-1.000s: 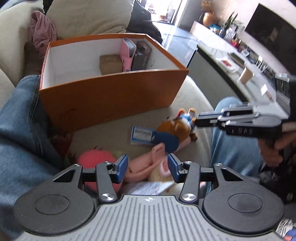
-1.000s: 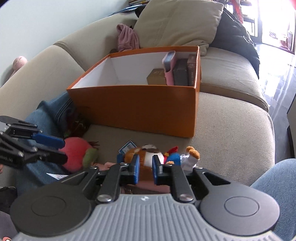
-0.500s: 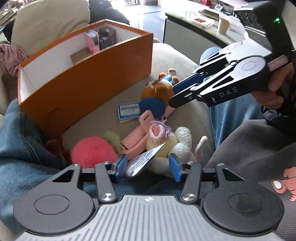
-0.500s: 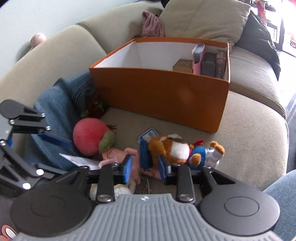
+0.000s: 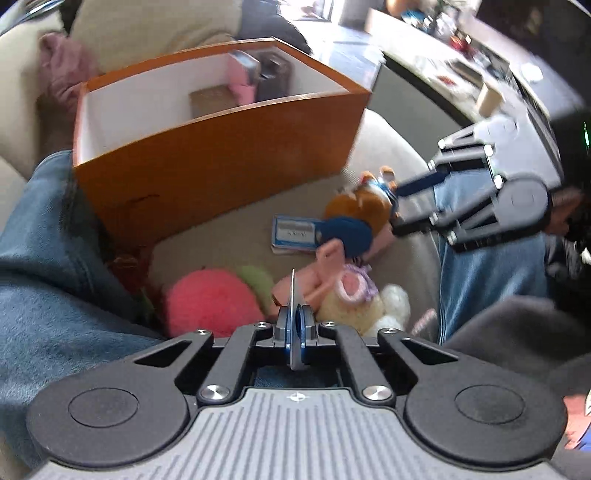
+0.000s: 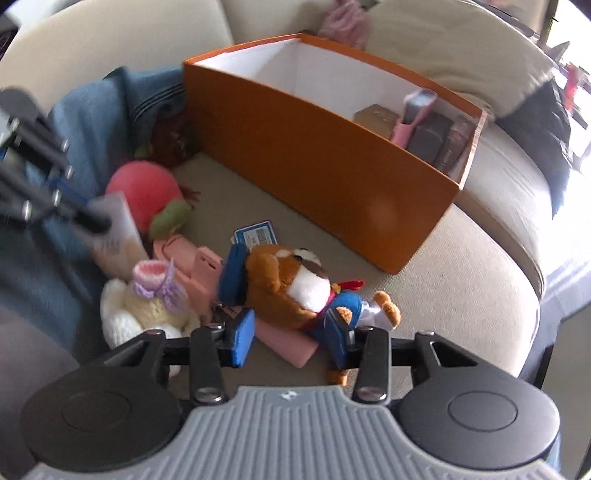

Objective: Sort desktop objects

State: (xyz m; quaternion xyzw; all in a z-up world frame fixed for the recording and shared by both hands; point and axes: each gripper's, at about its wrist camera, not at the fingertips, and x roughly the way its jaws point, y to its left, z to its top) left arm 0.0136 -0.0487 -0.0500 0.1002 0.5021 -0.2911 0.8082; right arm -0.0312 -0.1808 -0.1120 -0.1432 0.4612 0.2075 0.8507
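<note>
Left wrist view: the left tool (image 5: 294, 325) has just closed its blue pads on a thin white card tag (image 5: 293, 295), seen edge-on and standing upright between them. Just beyond it lie a pink-red plush ball (image 5: 210, 301) with a green leaf and a cream knitted bunny (image 5: 360, 308) with a lilac bow, both on the beige sofa cushion (image 5: 388, 136). A pink flat toy (image 5: 321, 258) lies between them, and past it a blue-and-white card (image 5: 293, 233) rests flat. Blue denim (image 5: 40, 266) fills the left edge.

From the right wrist view, the right tool (image 6: 291, 336) has just been opening; its jaws stand apart, straddling the lower body of a brown plush dog (image 6: 291, 282) in a blue cap and blue trousers, the pads not pressing it. The dog lies on its back across the pink flat toy, with the bunny just to its left. The left tool shows blurred at the left edge, the tag in its tip.

Farther back stands an open orange box (image 6: 332, 162) with a white inside; in its far corner sit a tan block (image 6: 376, 116), a pink case (image 6: 410, 114) and two dark books (image 6: 443, 138), all upright. Behind the box lie a beige pillow (image 6: 454, 51) and a mauve cloth (image 6: 343, 18).
</note>
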